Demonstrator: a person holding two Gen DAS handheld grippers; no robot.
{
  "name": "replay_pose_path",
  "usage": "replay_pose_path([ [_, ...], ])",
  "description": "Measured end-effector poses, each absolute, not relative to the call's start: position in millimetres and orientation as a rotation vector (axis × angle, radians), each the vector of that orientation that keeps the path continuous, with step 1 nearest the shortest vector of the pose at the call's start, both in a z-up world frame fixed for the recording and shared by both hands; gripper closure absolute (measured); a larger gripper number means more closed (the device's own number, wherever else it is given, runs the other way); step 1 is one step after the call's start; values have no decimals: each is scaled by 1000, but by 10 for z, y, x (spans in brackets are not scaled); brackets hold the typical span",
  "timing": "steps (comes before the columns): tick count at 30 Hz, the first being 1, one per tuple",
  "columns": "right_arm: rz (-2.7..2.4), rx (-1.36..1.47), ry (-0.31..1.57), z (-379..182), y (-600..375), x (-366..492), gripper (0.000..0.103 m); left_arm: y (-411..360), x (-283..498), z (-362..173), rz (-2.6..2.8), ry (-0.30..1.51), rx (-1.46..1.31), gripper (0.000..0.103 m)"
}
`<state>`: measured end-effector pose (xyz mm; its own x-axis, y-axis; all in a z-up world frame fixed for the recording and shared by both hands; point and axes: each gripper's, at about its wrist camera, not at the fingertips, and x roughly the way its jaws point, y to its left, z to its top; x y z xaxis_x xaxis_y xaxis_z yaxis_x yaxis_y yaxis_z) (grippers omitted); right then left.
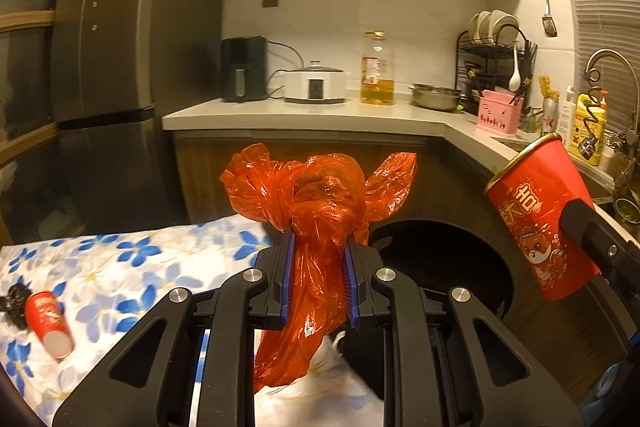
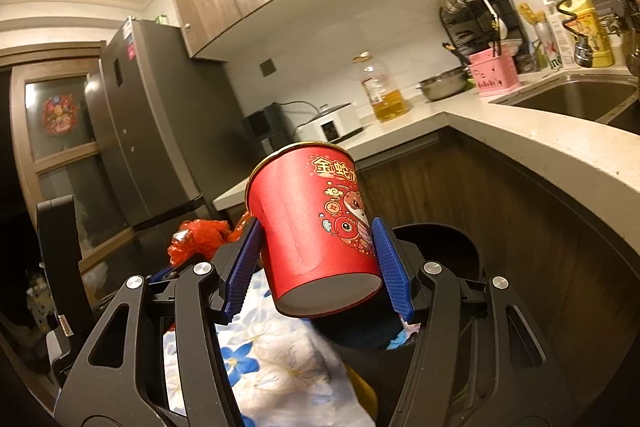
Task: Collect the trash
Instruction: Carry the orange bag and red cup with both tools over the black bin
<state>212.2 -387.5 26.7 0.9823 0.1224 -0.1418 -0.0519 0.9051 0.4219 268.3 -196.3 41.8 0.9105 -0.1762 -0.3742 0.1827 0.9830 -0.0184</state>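
Over bin (image 1: 440, 259): L gripper (image 1: 320, 267) pinches crumpled orange bag (image 1: 320, 195); R gripper (image 2: 316, 259) clamps red cup (image 2: 316, 227).

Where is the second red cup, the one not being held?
Left wrist view, far left: the second red cup lies on its side on the floral cloth, beside a black crumpled lump.

The dark bin (image 2: 460, 247) is mostly hidden behind the red cup (image 2: 320, 227), its contents unreadable.
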Motion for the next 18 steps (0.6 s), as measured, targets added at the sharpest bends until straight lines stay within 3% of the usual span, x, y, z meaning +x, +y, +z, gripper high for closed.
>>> replay_pose_path([
  [18,20,470,154,254,-4252,2491,46,-2545,3094,296,-310,409,22,80],
])
